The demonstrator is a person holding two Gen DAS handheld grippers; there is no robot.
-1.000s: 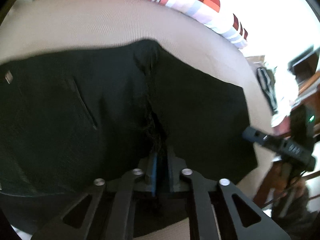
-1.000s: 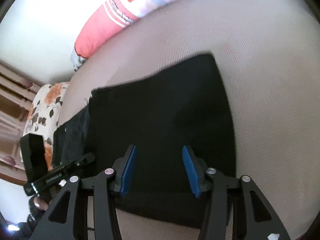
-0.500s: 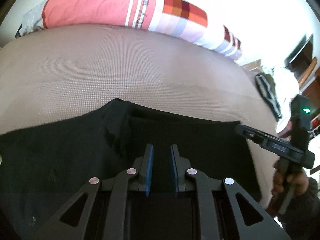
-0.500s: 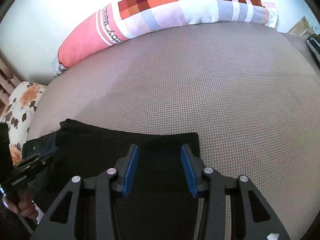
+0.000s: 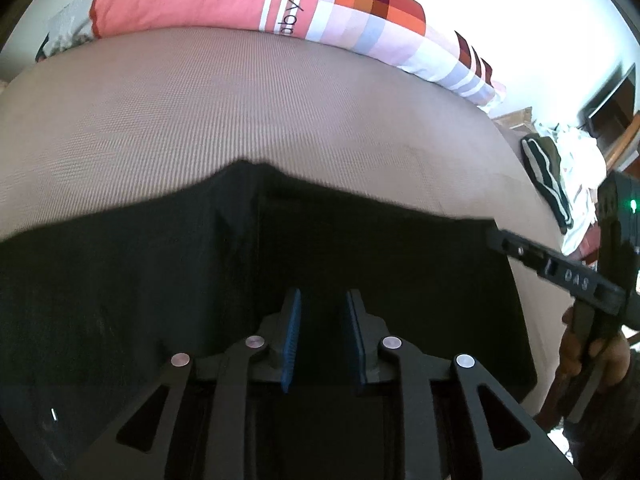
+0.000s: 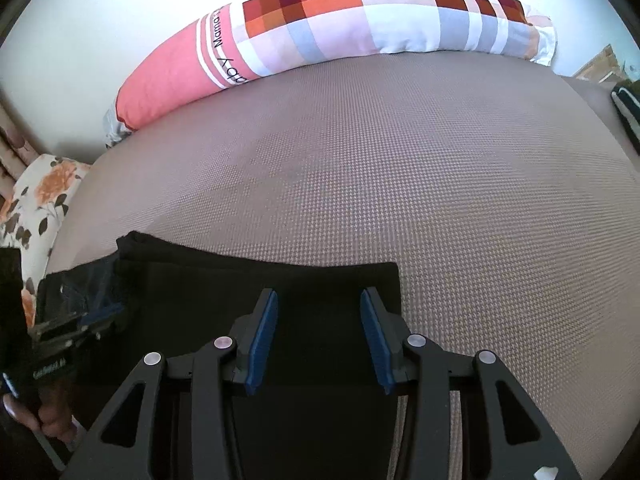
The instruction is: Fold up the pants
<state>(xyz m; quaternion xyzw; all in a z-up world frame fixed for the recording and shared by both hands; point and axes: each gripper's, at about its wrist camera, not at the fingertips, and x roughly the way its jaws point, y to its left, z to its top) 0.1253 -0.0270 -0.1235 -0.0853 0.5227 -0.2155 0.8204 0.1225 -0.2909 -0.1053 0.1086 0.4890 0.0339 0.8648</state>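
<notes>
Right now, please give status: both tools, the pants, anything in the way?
Left tool opening, nothing pinched. Right tool open, empty. Black pants lie folded on the bed. Nothing blocking.

- The long pillow [image 6: 224,60] carries black lettering on its white band — "Mama" and, beside it, "baby", the first letters cut off in the left wrist view.
- The right gripper [image 5: 576,280] bears pale letters — "DAS".
</notes>
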